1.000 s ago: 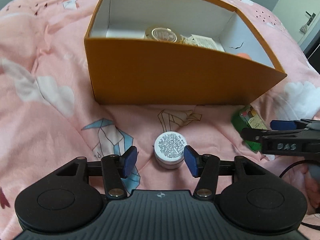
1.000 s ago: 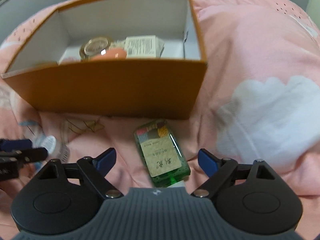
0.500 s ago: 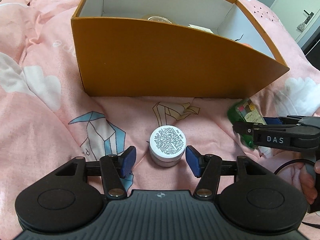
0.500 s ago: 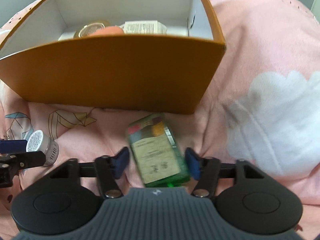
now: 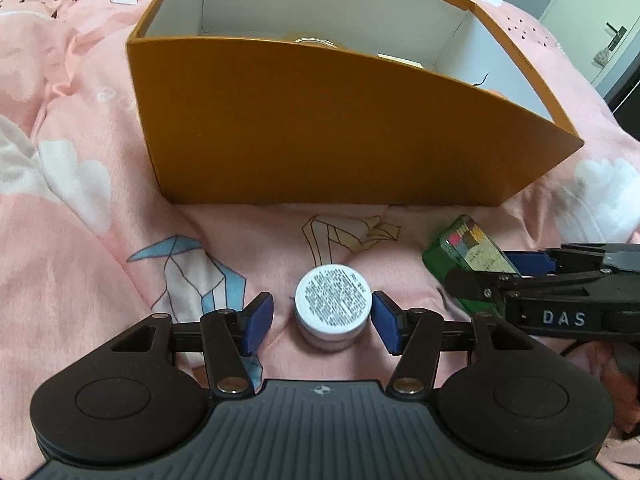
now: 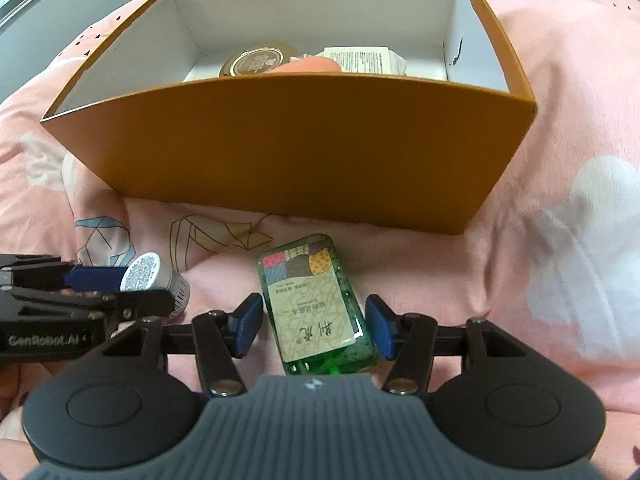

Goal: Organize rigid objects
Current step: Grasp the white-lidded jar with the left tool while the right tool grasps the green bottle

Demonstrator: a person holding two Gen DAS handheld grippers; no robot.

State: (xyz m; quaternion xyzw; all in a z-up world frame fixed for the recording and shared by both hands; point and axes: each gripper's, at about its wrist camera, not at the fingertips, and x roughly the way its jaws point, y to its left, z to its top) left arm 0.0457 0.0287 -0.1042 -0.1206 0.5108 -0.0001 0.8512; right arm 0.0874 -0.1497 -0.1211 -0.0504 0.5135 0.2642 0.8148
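Straddling a white jar (image 5: 331, 305) with gaps, left tongs (image 5: 322, 322) open, right tongs (image 6: 314, 326) loosely flanking green bottle (image 6: 316, 304), orange box (image 5: 320, 128) beyond.

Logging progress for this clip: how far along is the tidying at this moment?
Partly done. The orange box already holds a round gold-lidded tin, a peach item and a labelled packet. In hand: the left gripper brackets the small white jar, and the right gripper brackets the green bottle; both lie on the pink blanket, gripped or not unclear. Left: lifting both into the box.
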